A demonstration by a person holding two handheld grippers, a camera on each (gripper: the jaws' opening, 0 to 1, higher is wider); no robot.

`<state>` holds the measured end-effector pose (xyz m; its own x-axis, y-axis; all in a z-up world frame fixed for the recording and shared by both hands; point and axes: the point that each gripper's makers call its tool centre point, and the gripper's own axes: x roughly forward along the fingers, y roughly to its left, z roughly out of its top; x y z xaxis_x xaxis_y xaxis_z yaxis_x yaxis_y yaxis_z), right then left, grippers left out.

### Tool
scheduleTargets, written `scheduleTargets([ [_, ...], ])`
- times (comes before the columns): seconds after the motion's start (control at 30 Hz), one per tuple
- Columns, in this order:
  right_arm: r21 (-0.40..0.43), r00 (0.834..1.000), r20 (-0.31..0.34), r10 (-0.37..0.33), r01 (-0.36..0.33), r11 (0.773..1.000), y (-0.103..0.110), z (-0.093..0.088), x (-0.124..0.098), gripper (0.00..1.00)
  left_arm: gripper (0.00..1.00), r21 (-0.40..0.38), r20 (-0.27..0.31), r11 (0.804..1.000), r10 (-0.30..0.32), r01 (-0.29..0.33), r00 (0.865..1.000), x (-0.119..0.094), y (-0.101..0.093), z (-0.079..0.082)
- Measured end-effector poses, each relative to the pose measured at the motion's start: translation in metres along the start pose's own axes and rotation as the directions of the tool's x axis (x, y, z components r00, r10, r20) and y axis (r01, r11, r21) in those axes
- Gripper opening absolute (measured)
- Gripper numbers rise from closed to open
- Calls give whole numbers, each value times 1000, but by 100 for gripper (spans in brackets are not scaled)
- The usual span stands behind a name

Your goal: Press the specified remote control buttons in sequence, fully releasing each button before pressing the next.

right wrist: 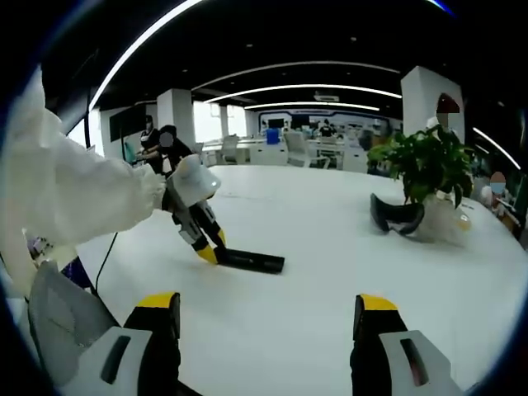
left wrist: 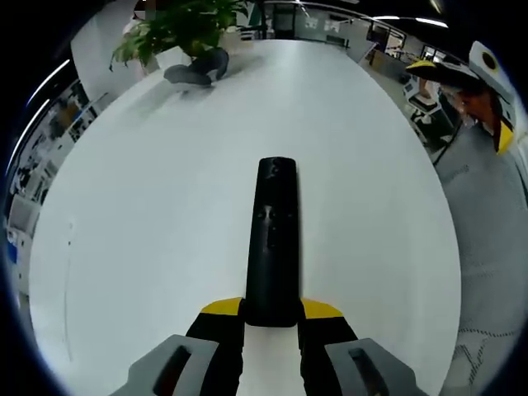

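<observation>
Your left gripper grasps the near end of the black remote (flat on the white table). Your right gripper is released, jaws wide apart.

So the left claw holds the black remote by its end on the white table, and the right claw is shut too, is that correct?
Not quite. The right claw is open: the right gripper view shows its jaws wide apart with nothing between them. The rest stands: the left claw holds the black remote by its end on the white table.
</observation>
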<state>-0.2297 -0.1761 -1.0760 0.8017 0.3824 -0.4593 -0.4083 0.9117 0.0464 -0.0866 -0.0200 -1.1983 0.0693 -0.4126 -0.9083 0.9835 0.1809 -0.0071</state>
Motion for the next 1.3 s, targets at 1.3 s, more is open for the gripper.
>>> scheduleTargets([
  [1.3,-28,999,-32,-3,2,1000,2,-5,4,84,24,18,-58,1000,-2,3,998,1,55,2],
])
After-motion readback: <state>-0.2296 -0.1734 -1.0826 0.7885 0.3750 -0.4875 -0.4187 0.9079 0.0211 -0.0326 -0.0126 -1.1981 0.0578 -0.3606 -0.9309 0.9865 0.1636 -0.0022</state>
